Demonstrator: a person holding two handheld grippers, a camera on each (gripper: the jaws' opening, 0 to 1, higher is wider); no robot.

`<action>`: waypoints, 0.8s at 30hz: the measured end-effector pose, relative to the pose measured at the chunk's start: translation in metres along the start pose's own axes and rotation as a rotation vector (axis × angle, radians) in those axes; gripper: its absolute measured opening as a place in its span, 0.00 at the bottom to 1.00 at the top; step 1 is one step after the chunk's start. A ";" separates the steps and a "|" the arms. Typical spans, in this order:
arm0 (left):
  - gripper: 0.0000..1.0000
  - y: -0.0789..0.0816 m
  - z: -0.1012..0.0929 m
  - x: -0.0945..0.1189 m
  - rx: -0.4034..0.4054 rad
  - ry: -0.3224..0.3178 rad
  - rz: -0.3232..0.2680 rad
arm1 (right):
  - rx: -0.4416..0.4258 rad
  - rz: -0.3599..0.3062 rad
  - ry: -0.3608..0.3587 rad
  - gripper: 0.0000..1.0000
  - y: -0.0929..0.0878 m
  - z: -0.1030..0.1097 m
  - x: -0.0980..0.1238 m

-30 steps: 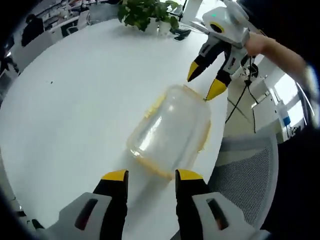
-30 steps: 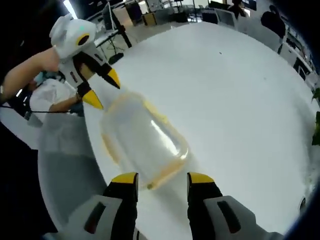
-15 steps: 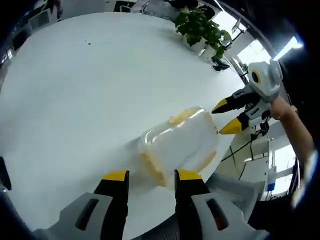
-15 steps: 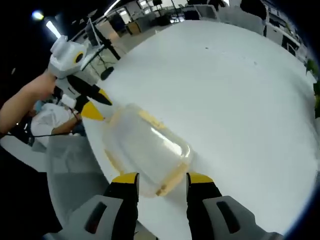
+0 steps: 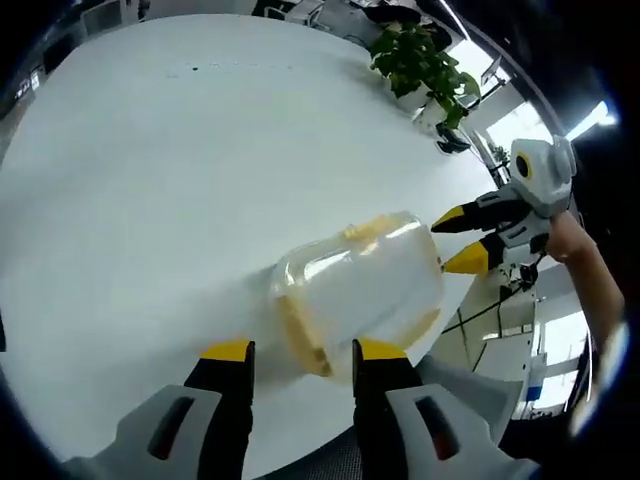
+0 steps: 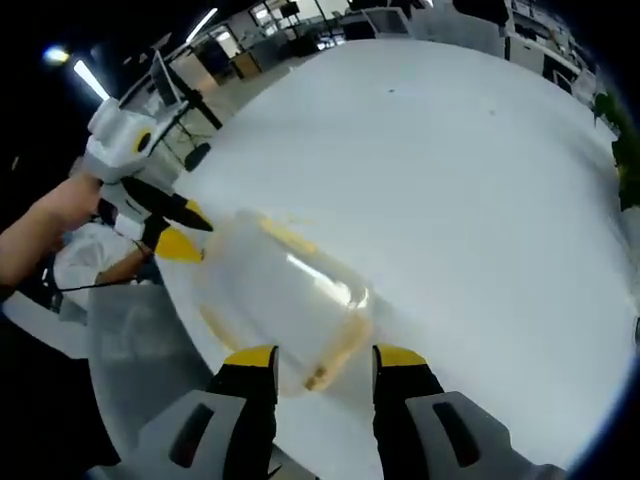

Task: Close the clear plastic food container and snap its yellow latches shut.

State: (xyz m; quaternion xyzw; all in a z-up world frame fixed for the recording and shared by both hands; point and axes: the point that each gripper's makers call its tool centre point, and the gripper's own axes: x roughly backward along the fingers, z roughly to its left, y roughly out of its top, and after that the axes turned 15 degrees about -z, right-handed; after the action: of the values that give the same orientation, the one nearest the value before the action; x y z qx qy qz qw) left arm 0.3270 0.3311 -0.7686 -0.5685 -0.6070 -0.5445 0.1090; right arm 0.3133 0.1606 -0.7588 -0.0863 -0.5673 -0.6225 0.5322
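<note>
Left gripper: jaws parted, nothing held. Clear container, just ahead between both grippers on white table. Right gripper: parted, nothing gripped. Latching is judged pending; yellow latch is to be pressed next.

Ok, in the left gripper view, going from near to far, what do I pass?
Left gripper → clear food container with its yellow latches → right gripper at its far end → potted plant at the far table edge.

I see the clear plastic container lying near the bench edge. Its yellow latches look unsnapped, I think.
</note>
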 end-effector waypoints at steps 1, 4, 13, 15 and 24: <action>0.37 0.001 0.001 0.000 -0.001 0.002 -0.005 | -0.002 0.000 -0.001 0.36 0.000 0.000 -0.001; 0.37 0.002 0.003 -0.001 0.012 0.008 -0.014 | -0.006 0.003 -0.020 0.34 -0.002 -0.003 -0.002; 0.41 0.001 0.006 -0.003 0.009 0.021 -0.020 | -0.044 0.014 -0.027 0.35 -0.011 -0.007 -0.005; 0.41 0.002 0.008 -0.004 0.004 0.019 -0.016 | -0.046 0.003 -0.030 0.34 -0.009 -0.008 -0.006; 0.37 0.002 -0.001 -0.007 0.024 -0.001 -0.024 | -0.063 0.013 -0.011 0.30 -0.007 0.000 -0.011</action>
State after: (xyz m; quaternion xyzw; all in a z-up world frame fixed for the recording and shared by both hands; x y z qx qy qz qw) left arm 0.3304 0.3253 -0.7725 -0.5601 -0.6203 -0.5381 0.1094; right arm 0.3124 0.1649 -0.7712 -0.1101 -0.5499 -0.6362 0.5299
